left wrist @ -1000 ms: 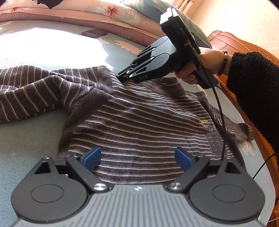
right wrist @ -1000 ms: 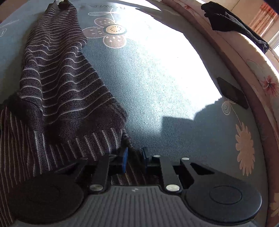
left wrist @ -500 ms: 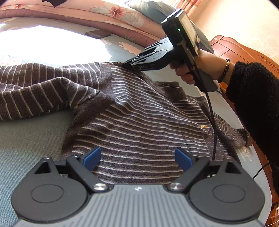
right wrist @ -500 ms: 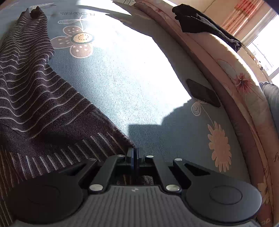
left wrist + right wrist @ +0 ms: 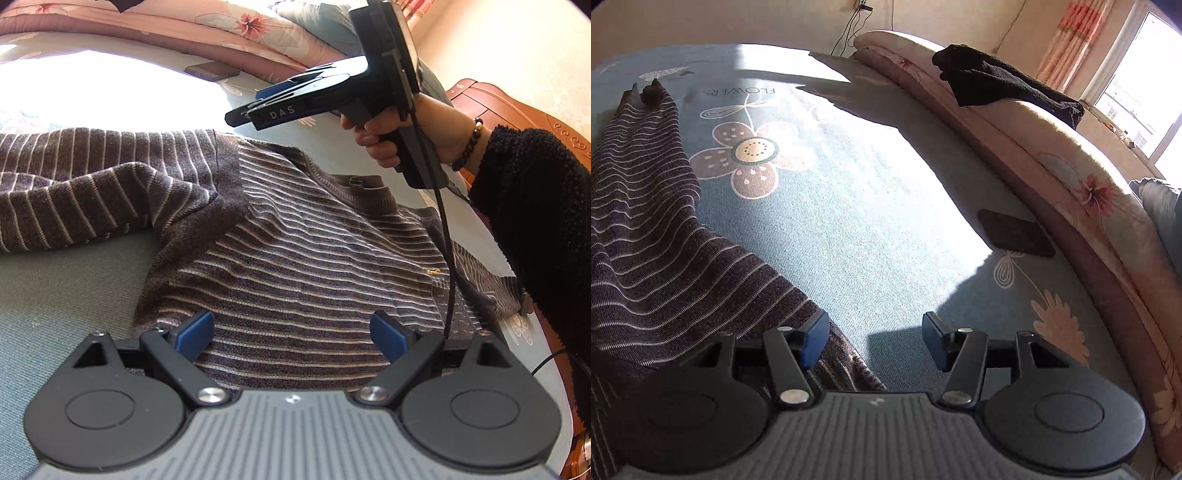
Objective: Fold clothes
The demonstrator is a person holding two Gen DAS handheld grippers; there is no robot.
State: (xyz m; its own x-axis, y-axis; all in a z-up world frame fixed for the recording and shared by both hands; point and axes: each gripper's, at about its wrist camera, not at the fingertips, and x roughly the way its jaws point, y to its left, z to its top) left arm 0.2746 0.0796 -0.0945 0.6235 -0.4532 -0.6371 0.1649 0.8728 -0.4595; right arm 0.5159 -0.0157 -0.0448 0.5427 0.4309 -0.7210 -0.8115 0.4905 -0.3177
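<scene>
A brown striped sweater [image 5: 295, 266] lies spread on the blue-grey bed cover, one sleeve [image 5: 92, 192] stretched to the left. My left gripper [image 5: 291, 328] hovers open over the sweater's lower body, nothing between its blue pads. The right gripper [image 5: 255, 107], held by a hand, hangs above the sweater's shoulder, clear of the cloth. In the right wrist view the right gripper [image 5: 873, 338] has its jaws opening and nothing between them; the sweater's edge [image 5: 665, 266] lies below and to the left.
A dark phone [image 5: 212, 71] [image 5: 1015, 238] lies on the flowered bed cover [image 5: 849, 206] near the pink quilt roll [image 5: 1071, 177]. A black garment [image 5: 1001, 85] is draped over that roll. A wooden bed frame [image 5: 517, 110] and a black sleeve [image 5: 535, 206] are at right.
The right gripper was shut on the sweater's shoulder edge; now it has let go, spread its jaws and lifted off the cloth. The left gripper stayed put.
</scene>
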